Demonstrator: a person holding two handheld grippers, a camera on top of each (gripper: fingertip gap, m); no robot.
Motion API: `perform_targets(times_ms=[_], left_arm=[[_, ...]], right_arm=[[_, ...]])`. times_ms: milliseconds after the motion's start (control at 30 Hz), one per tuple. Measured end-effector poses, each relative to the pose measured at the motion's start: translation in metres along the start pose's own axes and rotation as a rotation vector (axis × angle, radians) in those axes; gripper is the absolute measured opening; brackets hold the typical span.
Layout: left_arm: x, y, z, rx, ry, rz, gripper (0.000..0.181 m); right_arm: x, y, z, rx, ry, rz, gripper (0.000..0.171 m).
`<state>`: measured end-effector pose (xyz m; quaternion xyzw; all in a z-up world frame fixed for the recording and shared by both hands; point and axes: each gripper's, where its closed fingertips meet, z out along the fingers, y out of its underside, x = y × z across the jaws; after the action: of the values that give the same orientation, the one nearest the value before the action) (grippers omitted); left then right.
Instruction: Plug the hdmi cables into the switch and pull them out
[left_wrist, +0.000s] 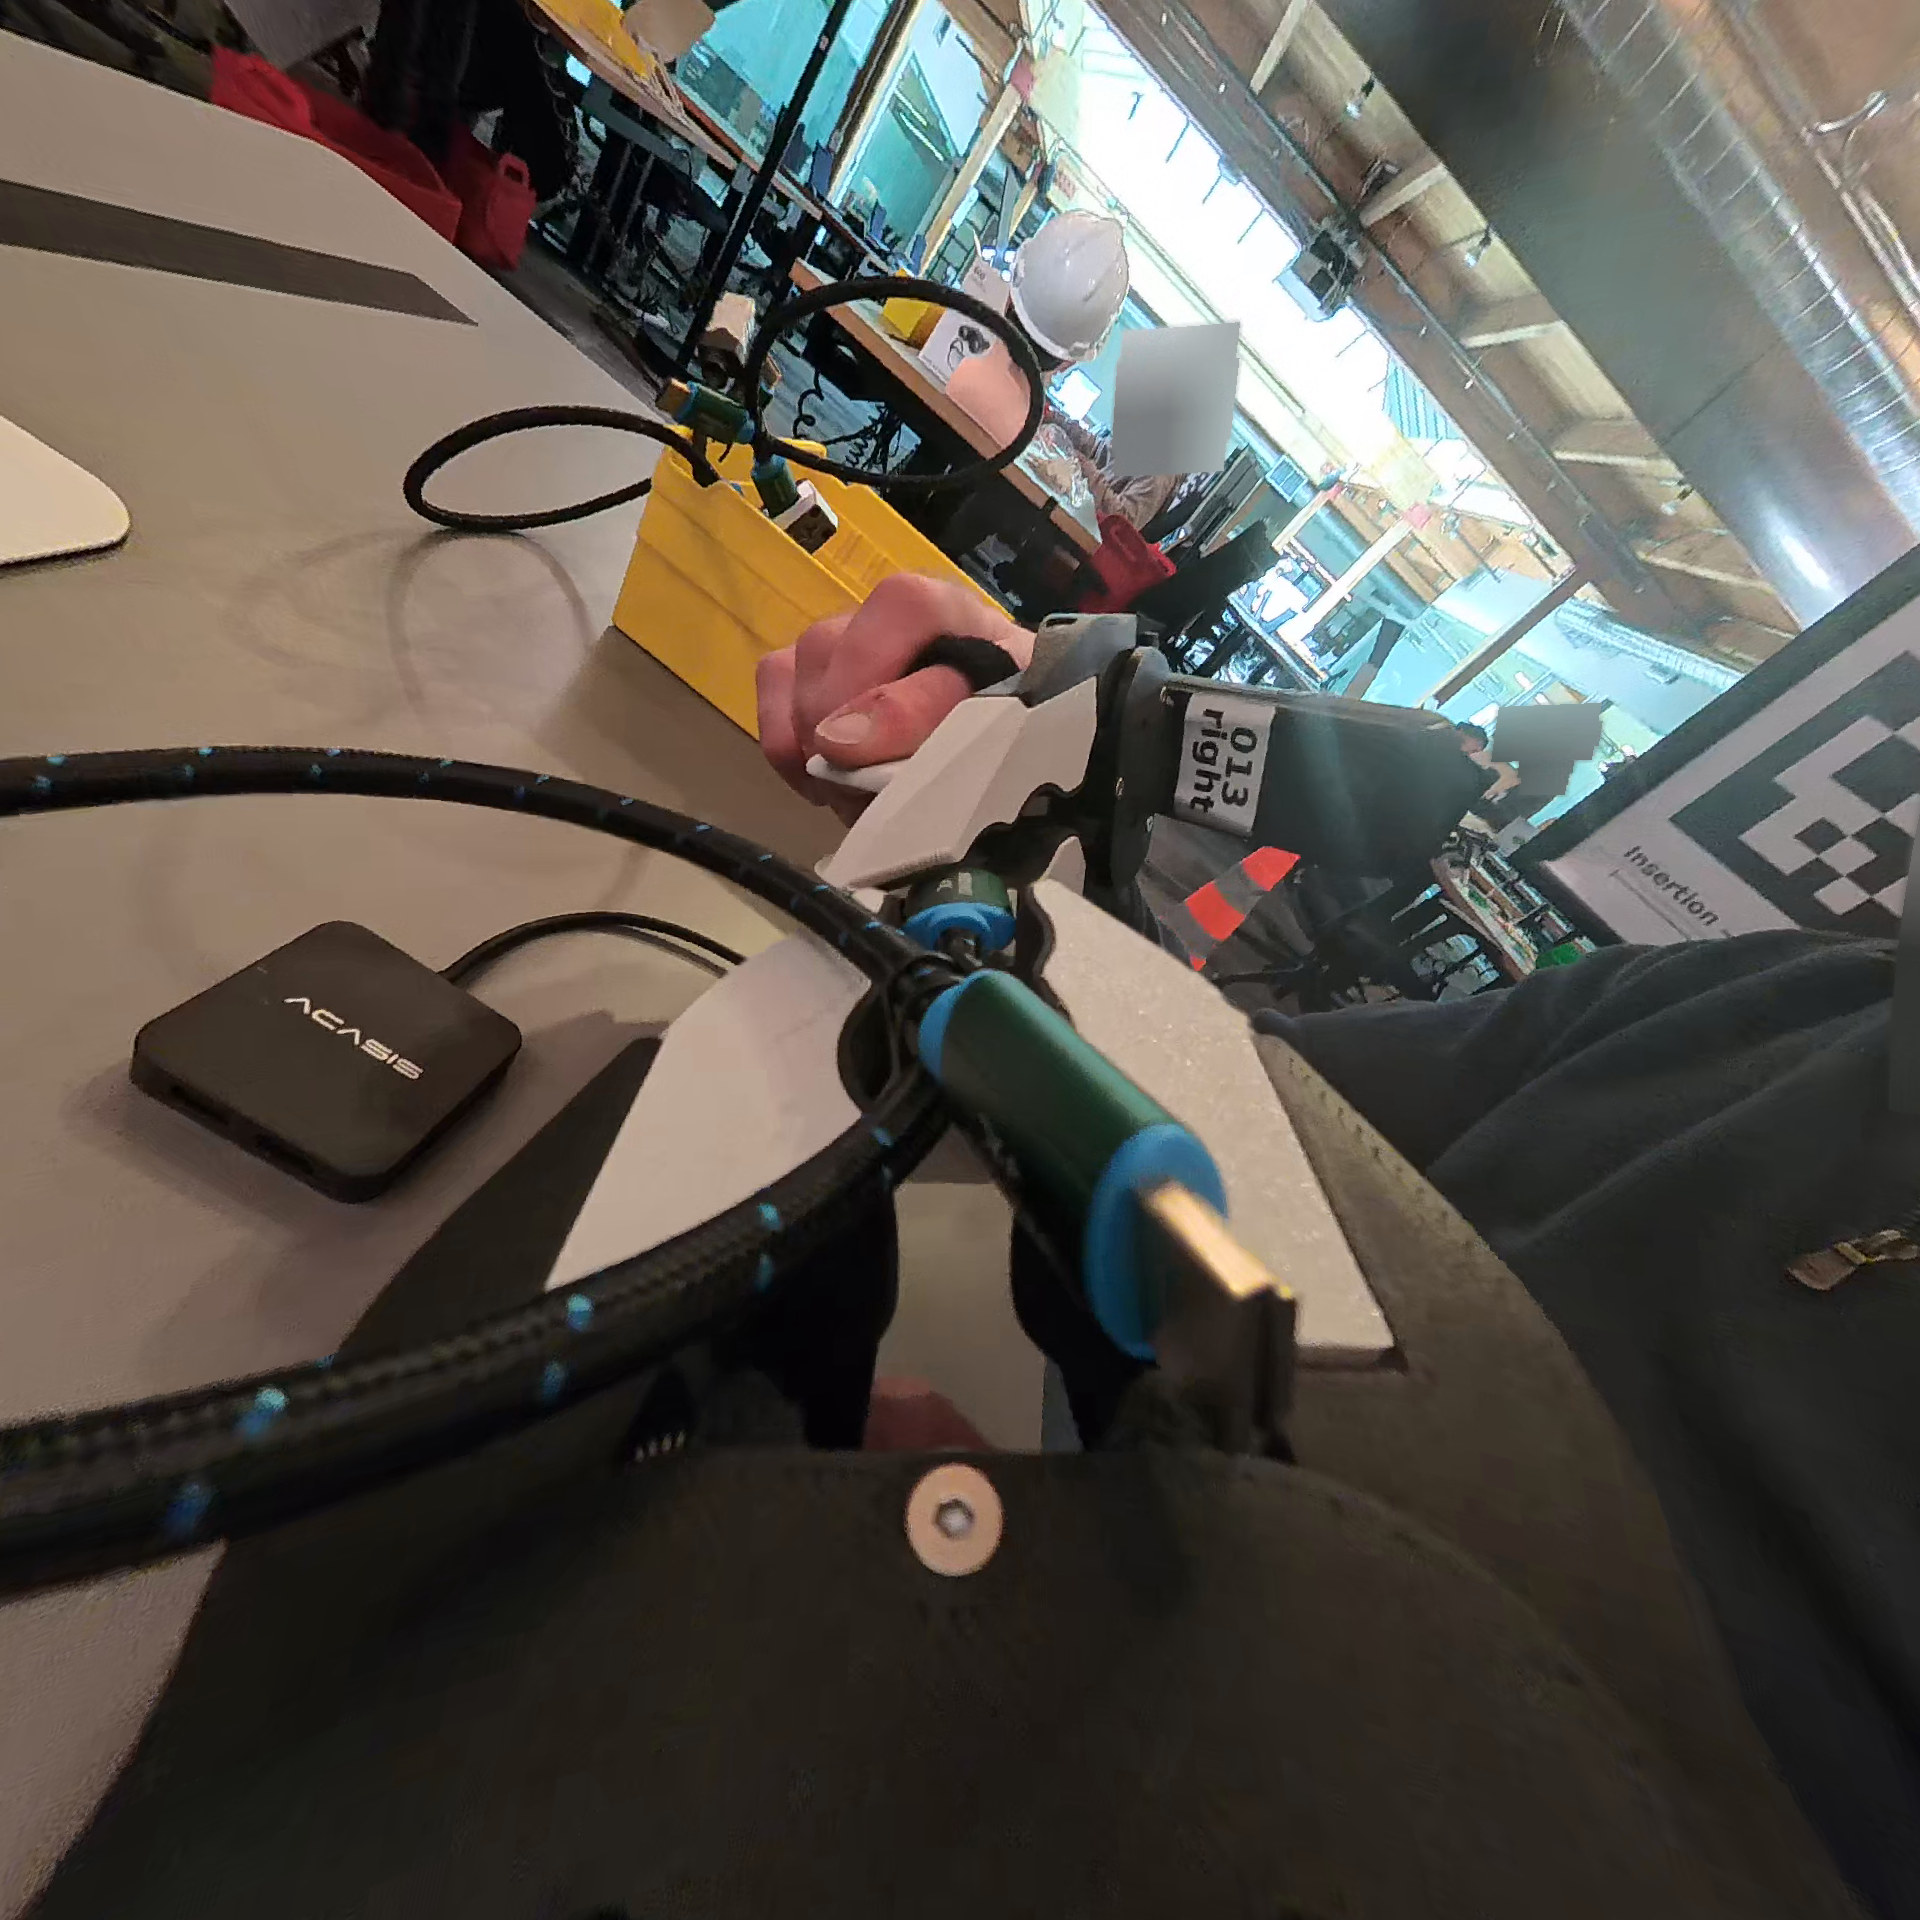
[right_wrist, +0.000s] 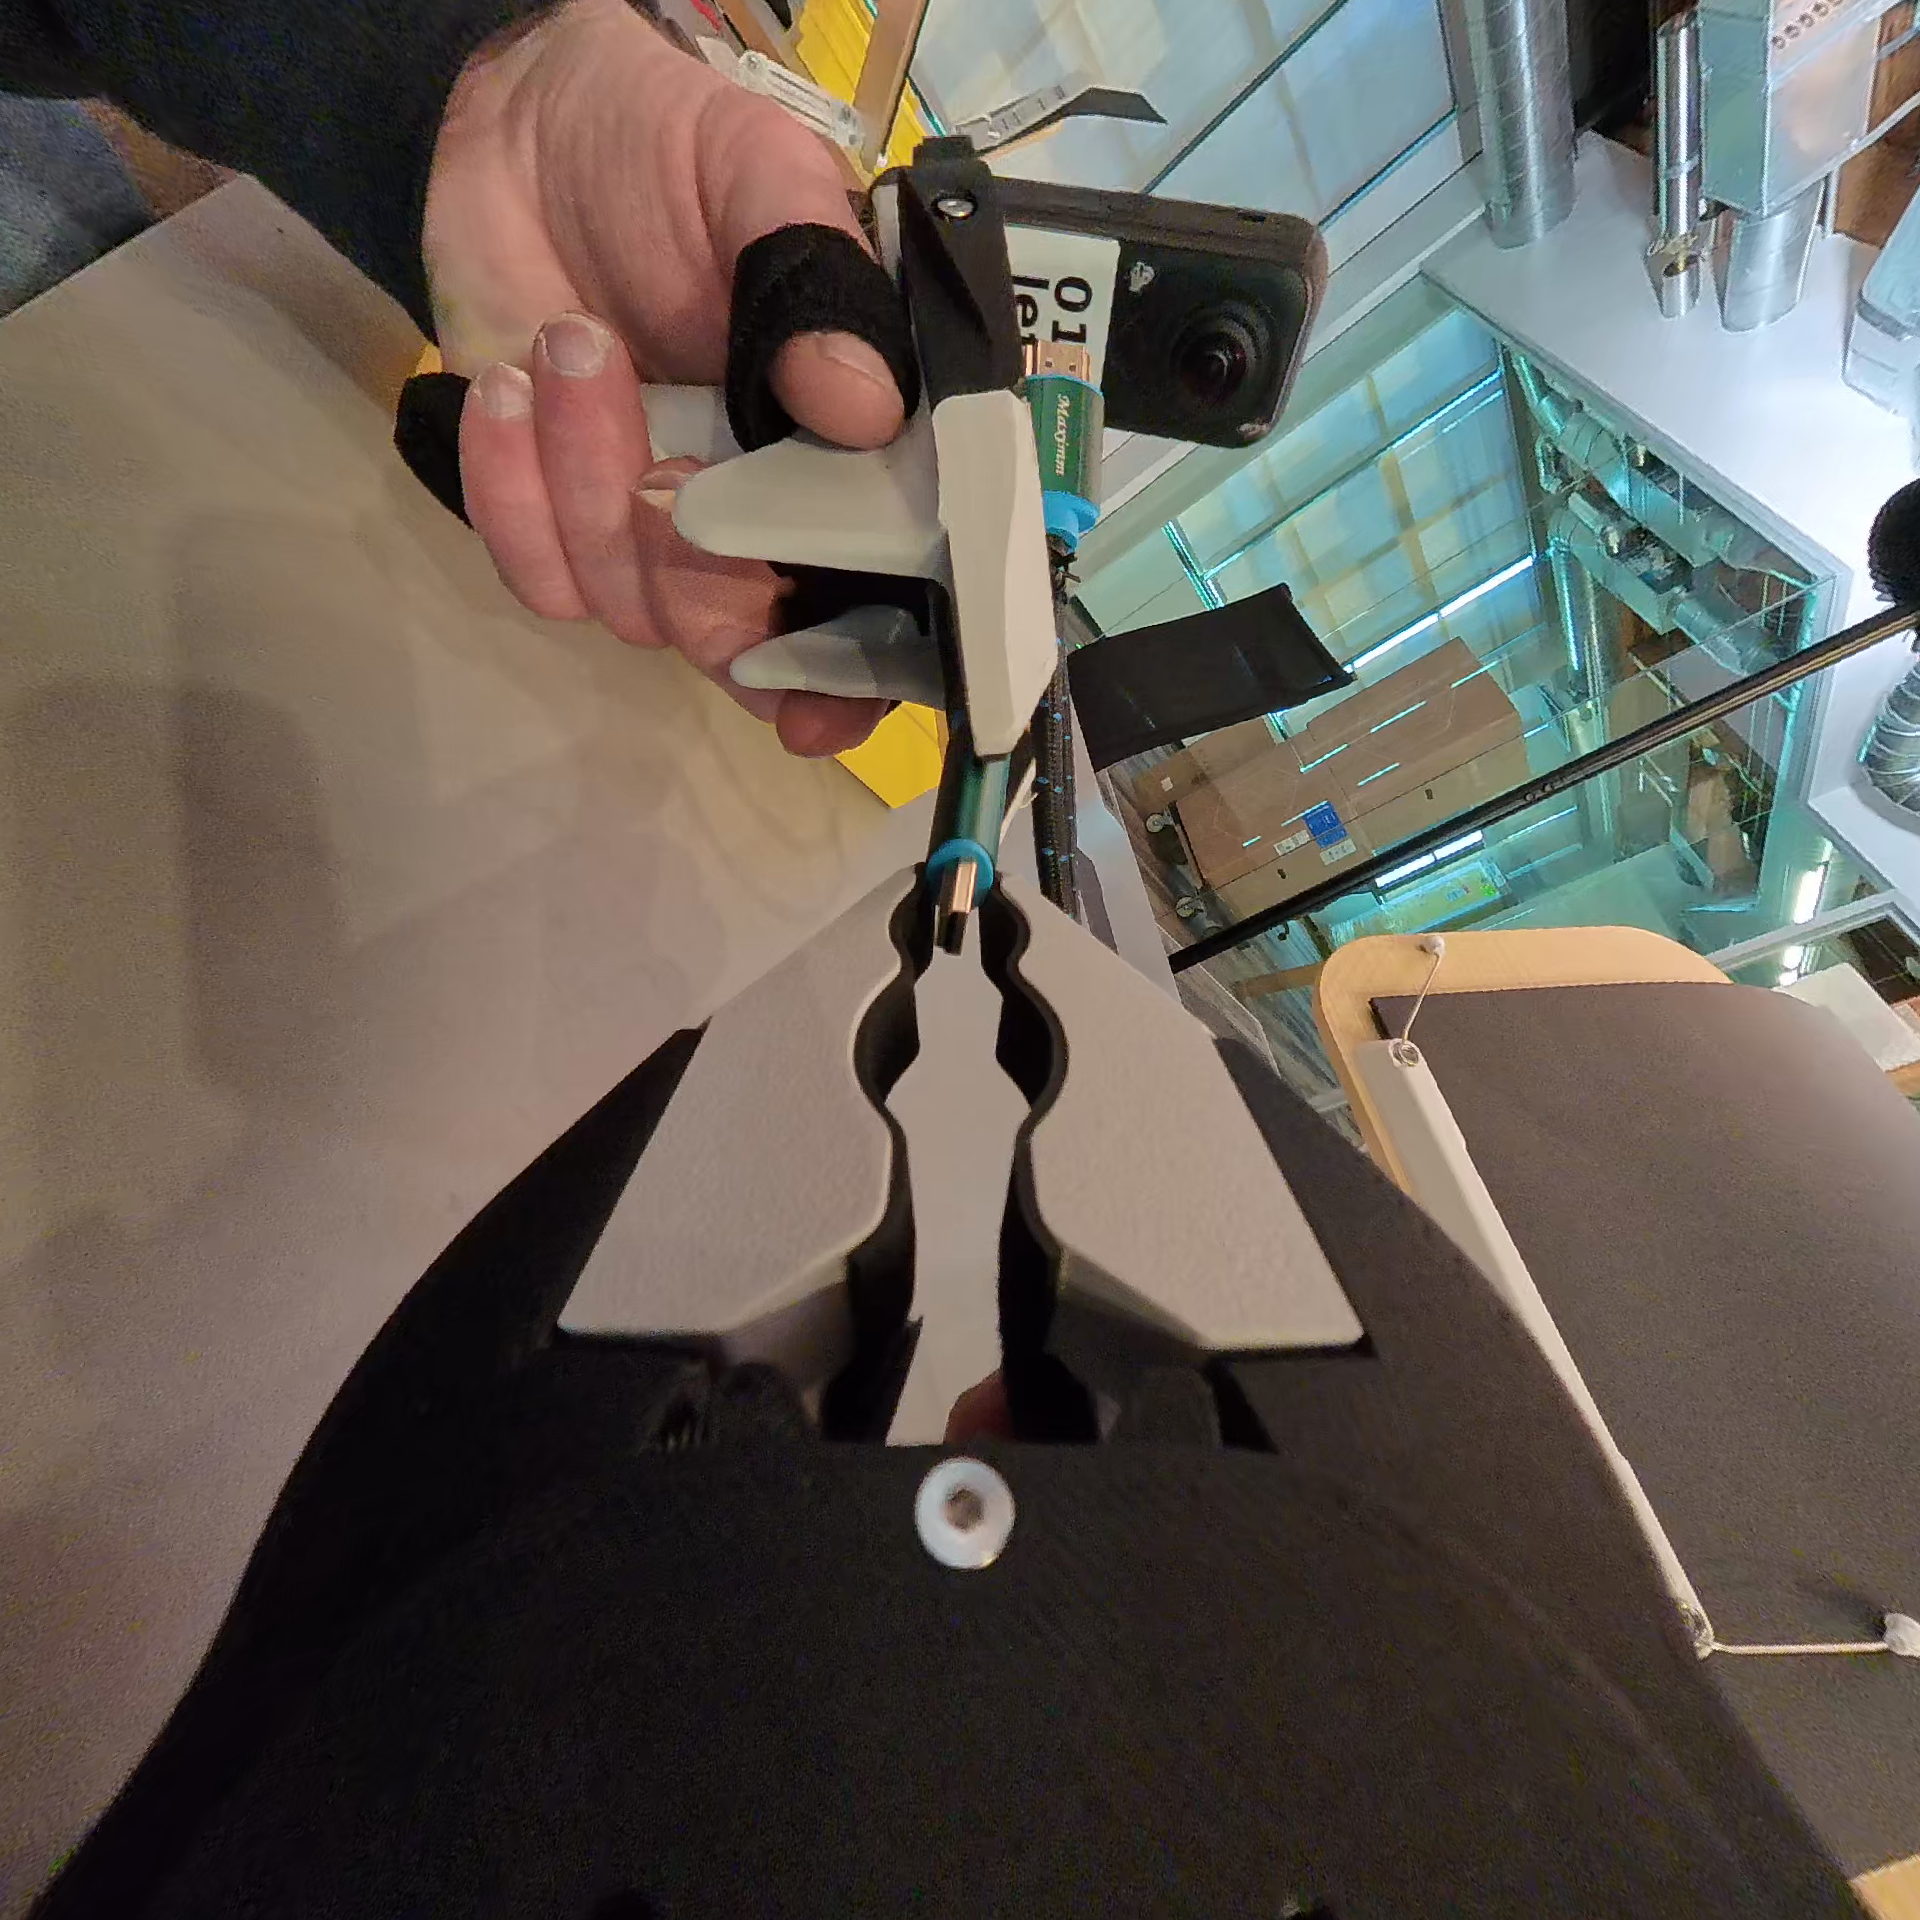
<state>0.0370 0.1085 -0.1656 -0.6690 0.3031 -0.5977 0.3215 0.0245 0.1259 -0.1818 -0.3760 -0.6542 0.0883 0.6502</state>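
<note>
Your left gripper (left_wrist: 935, 940) is clenched on the braided black HDMI cable (left_wrist: 520, 1340), at the point where it crosses itself just behind its green plug (left_wrist: 1049, 1112). That plug lies across the right finger with its metal end pointing back toward the camera. The cable bows out in a wide loop to the left, above the table (left_wrist: 260, 644).

The cable's other plug (right_wrist: 966, 821) points straight at your right gripper (right_wrist: 956, 914). Its metal end sits between the two grey fingertips, blue collar just outside them (whether the fingertips actually pinch it, I cannot tell). Your left hand (right_wrist: 623, 364) is wrapped round the left gripper's handle, and your right hand (left_wrist: 862, 665) grips the other handle.

The black HDMI switch (left_wrist: 322, 1060) lies flat on the table to the left of both grippers, with nothing plugged into the ports that face the camera. A second braided cable (left_wrist: 499, 509) curls beside and over the yellow bin (left_wrist: 727, 592) farther back.
</note>
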Motion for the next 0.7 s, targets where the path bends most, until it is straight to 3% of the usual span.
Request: perform_targets(times_ms=[367,700], left_arm=[[-0.008,-0.001,0.001,0.027,-0.11,0.102,0.019],[-0.016,-0.013,-0.007,0.067,-0.291,0.335,0.02]], right_arm=[[0.002,0.009,0.003,-0.025,0.01,0.043,0.01],[0.014,0.024,0.002,-0.061,0.05,0.124,0.021]])
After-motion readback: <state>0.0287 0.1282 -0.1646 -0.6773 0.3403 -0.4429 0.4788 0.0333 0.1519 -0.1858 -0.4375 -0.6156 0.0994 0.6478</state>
